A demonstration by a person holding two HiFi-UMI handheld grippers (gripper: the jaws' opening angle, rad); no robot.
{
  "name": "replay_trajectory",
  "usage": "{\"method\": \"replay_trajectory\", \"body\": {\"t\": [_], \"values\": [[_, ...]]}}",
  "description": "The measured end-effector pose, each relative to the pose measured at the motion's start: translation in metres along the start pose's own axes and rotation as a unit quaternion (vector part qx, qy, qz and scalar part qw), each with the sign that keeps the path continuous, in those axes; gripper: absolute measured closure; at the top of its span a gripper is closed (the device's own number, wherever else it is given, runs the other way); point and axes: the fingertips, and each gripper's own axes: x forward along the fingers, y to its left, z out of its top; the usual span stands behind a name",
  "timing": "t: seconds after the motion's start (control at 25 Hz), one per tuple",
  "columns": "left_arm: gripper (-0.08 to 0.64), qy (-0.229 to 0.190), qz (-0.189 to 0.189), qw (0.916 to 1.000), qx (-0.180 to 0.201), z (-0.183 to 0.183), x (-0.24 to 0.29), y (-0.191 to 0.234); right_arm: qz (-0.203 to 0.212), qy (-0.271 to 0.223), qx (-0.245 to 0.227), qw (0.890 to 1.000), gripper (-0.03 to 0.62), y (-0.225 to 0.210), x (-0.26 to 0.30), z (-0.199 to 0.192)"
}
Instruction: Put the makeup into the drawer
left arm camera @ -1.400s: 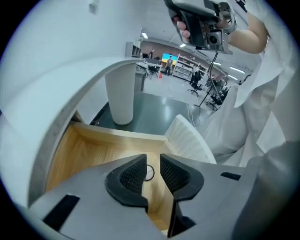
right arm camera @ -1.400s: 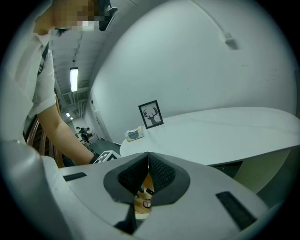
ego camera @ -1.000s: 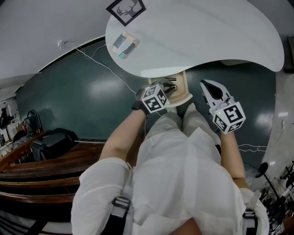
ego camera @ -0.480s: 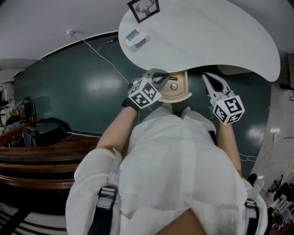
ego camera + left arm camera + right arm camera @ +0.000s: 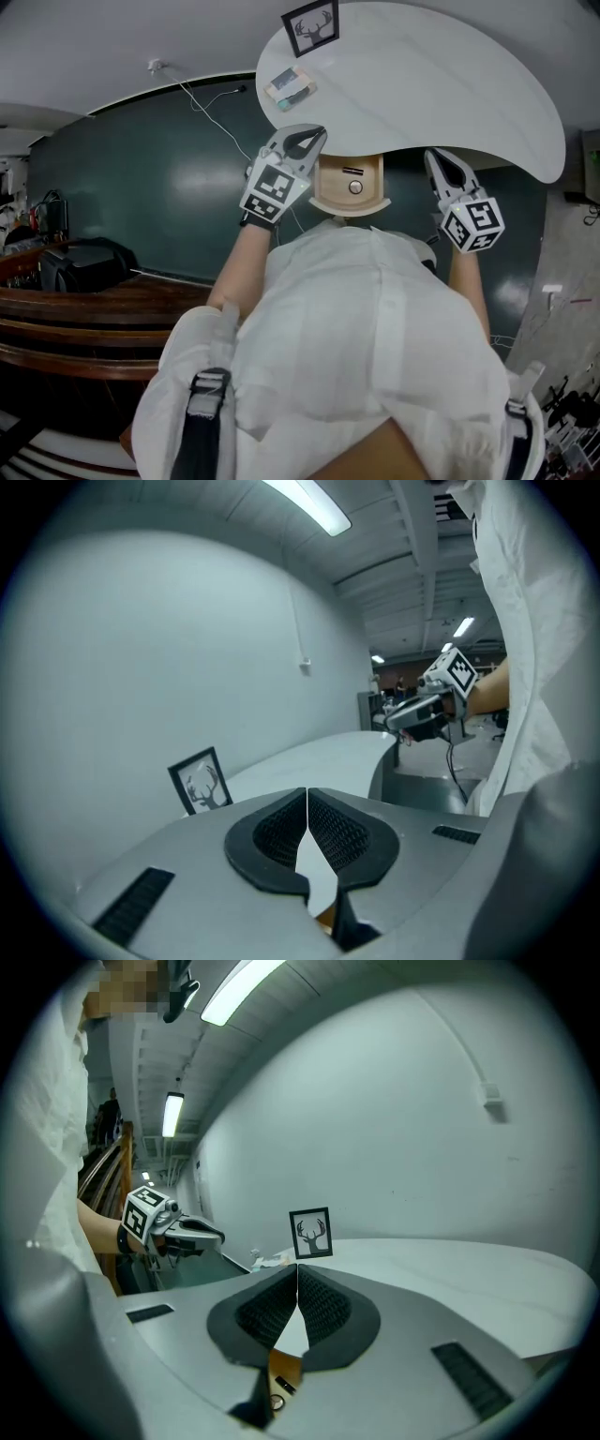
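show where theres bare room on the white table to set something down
The white table is bare from the makeup palette and picture frame across to its right end. Crowded: that left corner, and the open drawer below the front edge, which already holds small items.

We noted a curved white table (image 5: 450, 84) on a dark green floor (image 5: 141, 187), set against a plain pale wall (image 5: 141, 649). A framed antler picture (image 5: 310, 26) stood at its far edge. A strip light (image 5: 305, 503) ran overhead. Dark wooden furniture (image 5: 84, 319) stood at the left.
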Motion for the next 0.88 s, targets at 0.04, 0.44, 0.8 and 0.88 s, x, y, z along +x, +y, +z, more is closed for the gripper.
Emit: {"method": "replay_trajectory", "body": {"t": [0.04,0.44,0.8,0.88], "values": [[0.54,-0.014,0.014,0.9998,-0.008,0.006,-0.007,0.008,-0.006,-0.002,-0.001,1.0,0.581,-0.003,-0.003,0.002],[0.54,-0.141,0.111,0.9782,-0.104,0.044,-0.061,0.077,-0.073,-0.056,-0.012,0.996,0.583,-0.043,-0.009,0.05],[0.538,-0.172,0.138,0.9657,-0.137,0.052,-0.083,0.091,-0.095,-0.075,-0.025,0.992,0.583,-0.042,-0.017,0.068],[0.54,-0.172,0.139,0.9658,-0.135,0.051,-0.086,0.093,-0.099,-0.077,-0.023,0.992,0.583,-0.042,-0.017,0.068]]}}
